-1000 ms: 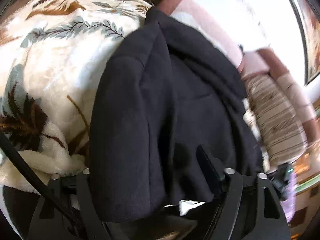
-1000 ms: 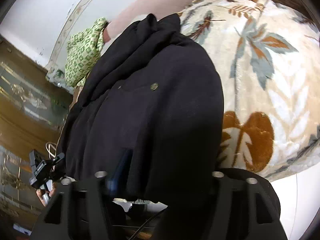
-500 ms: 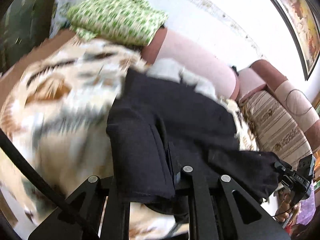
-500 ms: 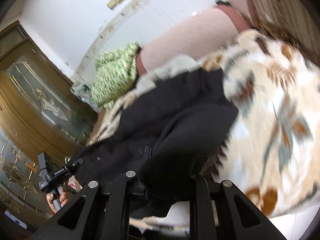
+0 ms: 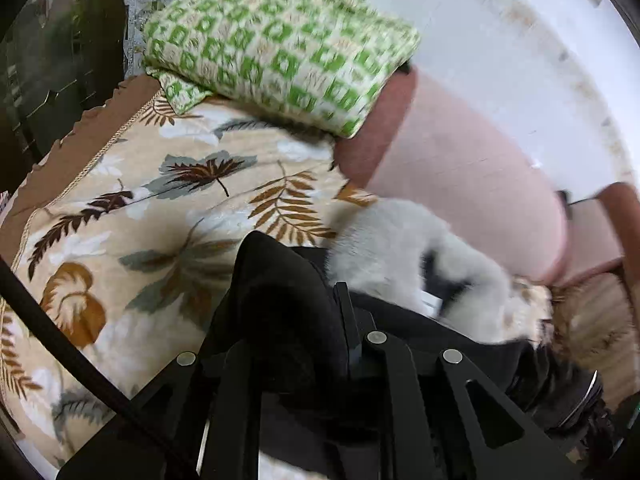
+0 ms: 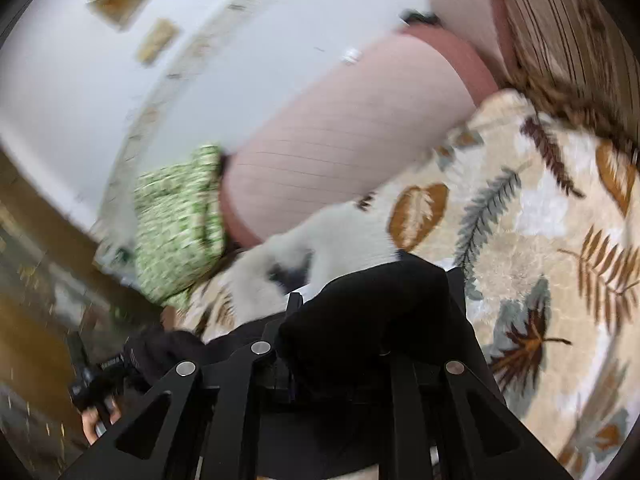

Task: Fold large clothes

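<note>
White wall [image 5: 500,60] rises behind a pink-and-maroon sofa back [image 5: 460,184], and the seat below it is covered by a cream blanket [image 5: 132,216] printed with brown and grey-green leaves. At the blanket's far edge, against the end of the sofa back, lies a folded green-and-white checked cloth [image 5: 276,44]. From the left wrist camera, the left gripper [image 5: 304,320] is clamped on a bunched fold of the black garment [image 5: 280,304], which rises as a dark hump between its fingers and spreads away to the right across the blanket. A white fluffy collar [image 5: 400,256] on the garment lies just past the fingers, close to the foot of the sofa back. From the right wrist camera, the right gripper [image 6: 372,312] is likewise closed on a thick fold of the same black garment [image 6: 372,304], with the collar [image 6: 320,236] blurred beyond it. At the lower left of that view a hand [image 6: 96,416] grips the other tool's handle, partly hidden.
</note>
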Demonstrator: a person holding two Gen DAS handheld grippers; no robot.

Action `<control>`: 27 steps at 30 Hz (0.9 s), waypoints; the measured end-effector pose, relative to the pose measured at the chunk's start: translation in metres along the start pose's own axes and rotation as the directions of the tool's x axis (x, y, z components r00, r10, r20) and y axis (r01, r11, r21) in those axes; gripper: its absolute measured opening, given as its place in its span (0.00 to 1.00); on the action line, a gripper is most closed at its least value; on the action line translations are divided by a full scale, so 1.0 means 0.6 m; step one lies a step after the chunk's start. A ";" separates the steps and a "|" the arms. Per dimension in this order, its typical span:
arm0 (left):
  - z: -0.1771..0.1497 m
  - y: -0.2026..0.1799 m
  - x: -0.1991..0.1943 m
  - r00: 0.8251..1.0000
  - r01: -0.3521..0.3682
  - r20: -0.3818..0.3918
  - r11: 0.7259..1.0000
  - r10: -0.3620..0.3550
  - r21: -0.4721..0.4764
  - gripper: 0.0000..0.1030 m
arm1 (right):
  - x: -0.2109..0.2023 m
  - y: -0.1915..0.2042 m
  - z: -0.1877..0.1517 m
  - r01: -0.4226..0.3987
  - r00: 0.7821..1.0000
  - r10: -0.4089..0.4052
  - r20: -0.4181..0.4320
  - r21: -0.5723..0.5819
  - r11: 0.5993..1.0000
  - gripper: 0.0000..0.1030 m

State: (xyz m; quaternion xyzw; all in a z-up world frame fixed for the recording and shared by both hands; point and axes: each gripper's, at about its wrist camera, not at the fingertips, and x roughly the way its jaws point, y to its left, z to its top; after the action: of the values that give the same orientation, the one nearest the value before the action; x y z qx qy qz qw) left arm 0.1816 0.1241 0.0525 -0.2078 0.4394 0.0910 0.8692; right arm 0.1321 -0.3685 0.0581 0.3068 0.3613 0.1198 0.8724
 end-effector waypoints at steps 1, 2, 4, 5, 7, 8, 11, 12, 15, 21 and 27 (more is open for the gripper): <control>0.001 -0.004 0.020 1.000 -0.018 -0.007 1.000 0.018 0.006 0.15 | 0.034 -0.015 0.009 0.027 0.999 -0.026 -0.019 0.019 0.999 0.18; 0.003 -0.012 0.053 0.999 -0.045 -0.021 0.999 0.045 0.009 0.17 | 0.056 -0.025 0.013 0.046 0.998 -0.046 -0.031 0.023 0.999 0.18; 0.002 -0.017 0.112 0.995 -0.088 -0.047 0.996 0.088 0.001 0.18 | 0.111 -0.045 0.018 0.096 0.994 -0.094 -0.061 0.031 0.995 0.18; 0.001 -0.015 0.133 0.993 -0.108 -0.051 0.994 0.108 0.001 0.19 | 0.135 -0.055 0.019 0.117 0.991 -0.114 -0.072 0.031 0.993 0.19; -0.001 -0.017 0.173 0.989 -0.144 -0.039 0.989 0.145 0.015 0.21 | 0.170 -0.074 0.018 0.145 0.986 -0.141 -0.087 0.039 0.989 0.19; -0.004 -0.019 0.184 0.988 -0.150 -0.030 0.989 0.150 0.020 0.23 | 0.189 -0.087 0.015 0.152 0.985 -0.147 -0.092 0.048 0.987 0.19; -0.008 -0.027 0.213 0.985 -0.173 -0.010 0.983 0.174 0.055 0.26 | 0.223 -0.112 0.011 0.150 0.985 -0.143 -0.097 0.074 0.986 0.19; -0.008 -0.029 0.219 0.984 -0.177 -0.011 0.982 0.178 0.063 0.28 | 0.230 -0.120 0.010 0.144 0.986 -0.135 -0.100 0.087 0.986 0.19; -0.002 -0.027 0.215 0.988 -0.146 -0.029 0.986 0.149 0.075 0.34 | 0.247 -0.148 0.008 0.102 0.989 -0.082 -0.127 0.160 0.982 0.21; 0.023 0.010 0.103 0.996 -0.037 0.079 0.999 0.037 0.008 0.64 | 0.182 -0.130 0.032 0.035 0.997 -0.023 -0.080 0.163 0.986 0.80; 0.023 0.039 -0.008 0.989 -0.037 0.144 0.999 0.039 -0.017 0.71 | 0.058 -0.054 0.039 0.194 0.971 -0.194 0.137 0.012 0.981 0.99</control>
State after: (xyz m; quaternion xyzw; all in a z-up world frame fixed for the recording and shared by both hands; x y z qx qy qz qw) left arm 0.1808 0.1511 0.0572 -0.1986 0.3788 0.1256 0.8952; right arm 0.1729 -0.3897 0.0315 0.2770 0.3285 0.0128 0.9029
